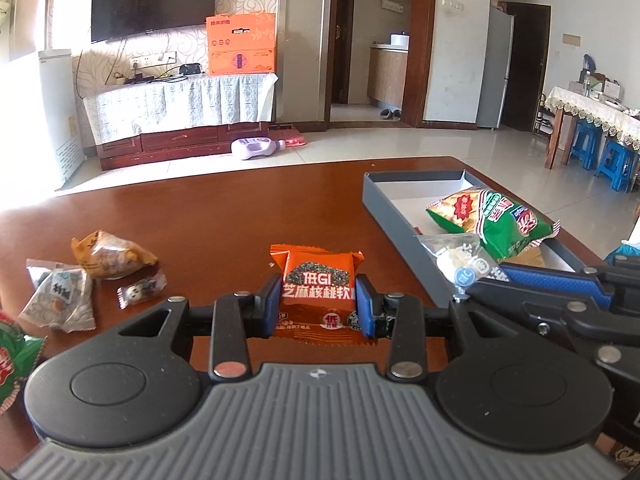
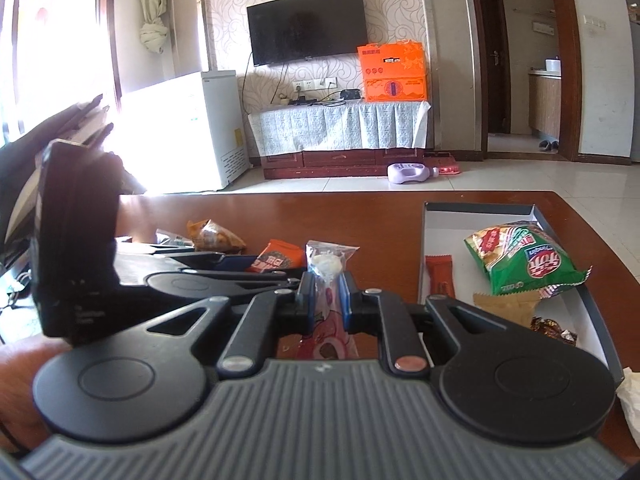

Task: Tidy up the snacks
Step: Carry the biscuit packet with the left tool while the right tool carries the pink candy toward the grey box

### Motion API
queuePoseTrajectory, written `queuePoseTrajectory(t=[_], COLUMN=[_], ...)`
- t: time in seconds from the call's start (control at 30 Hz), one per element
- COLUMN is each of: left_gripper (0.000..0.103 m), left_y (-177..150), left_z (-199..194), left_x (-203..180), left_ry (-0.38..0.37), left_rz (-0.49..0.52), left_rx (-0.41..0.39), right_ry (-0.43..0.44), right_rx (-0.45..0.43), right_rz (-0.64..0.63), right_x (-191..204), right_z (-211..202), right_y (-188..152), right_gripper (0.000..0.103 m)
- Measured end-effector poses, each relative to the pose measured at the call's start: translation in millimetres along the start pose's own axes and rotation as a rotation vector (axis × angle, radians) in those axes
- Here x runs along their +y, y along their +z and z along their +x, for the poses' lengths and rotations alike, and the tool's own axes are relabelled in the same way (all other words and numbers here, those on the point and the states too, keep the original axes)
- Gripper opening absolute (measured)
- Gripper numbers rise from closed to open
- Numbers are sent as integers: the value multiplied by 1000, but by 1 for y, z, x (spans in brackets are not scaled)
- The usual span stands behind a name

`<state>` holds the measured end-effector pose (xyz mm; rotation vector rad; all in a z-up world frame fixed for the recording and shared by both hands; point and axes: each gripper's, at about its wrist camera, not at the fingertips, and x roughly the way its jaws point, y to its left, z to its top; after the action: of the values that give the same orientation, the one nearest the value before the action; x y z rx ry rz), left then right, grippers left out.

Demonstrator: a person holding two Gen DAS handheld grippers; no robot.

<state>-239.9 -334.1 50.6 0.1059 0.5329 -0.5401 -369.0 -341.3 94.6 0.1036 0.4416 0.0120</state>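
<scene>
The desk [image 1: 240,208] carries a shallow grey box [image 1: 412,178] toward its right side, already holding a green chip bag [image 1: 500,220], a small orange bar [image 2: 440,276] and a few other wrapped sweets. Loose snacks still lie on the desk's left part, among them a yellow-brown packet [image 1: 112,256].

The left claw [image 1: 317,306] is partly closed, its blue pads pressed on the sides of an orange sesame-walnut packet [image 1: 318,292] whose long axis runs away from the camera. The box lies to its right and slightly ahead.

The right claw [image 2: 326,294] is pinched tight on a clear packet with a white lump [image 2: 328,266]. It sits between the left claw and the box, so I judge it the nearer one to drop first, with a short move to the right.
</scene>
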Motion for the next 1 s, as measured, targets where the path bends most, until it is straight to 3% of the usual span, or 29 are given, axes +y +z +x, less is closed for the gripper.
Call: queuePoseTrajectory(t=[0.4, 0.73, 1.0], left_gripper=[43, 44, 44], left_y=[19, 36, 42], left_z=[24, 47, 69], left_x=[-29, -86, -120], left_ry=[-50, -122, -167], left_rz=[25, 58, 95], left_rx=[-18, -47, -65], right_ry=[-86, -243, -321], right_rx=[-29, 2, -8], right_rz=[55, 85, 65], right_x=[-36, -66, -83], right_z=[-9, -10, -17], right_y=[2, -7, -8], right_gripper=[15, 15, 15])
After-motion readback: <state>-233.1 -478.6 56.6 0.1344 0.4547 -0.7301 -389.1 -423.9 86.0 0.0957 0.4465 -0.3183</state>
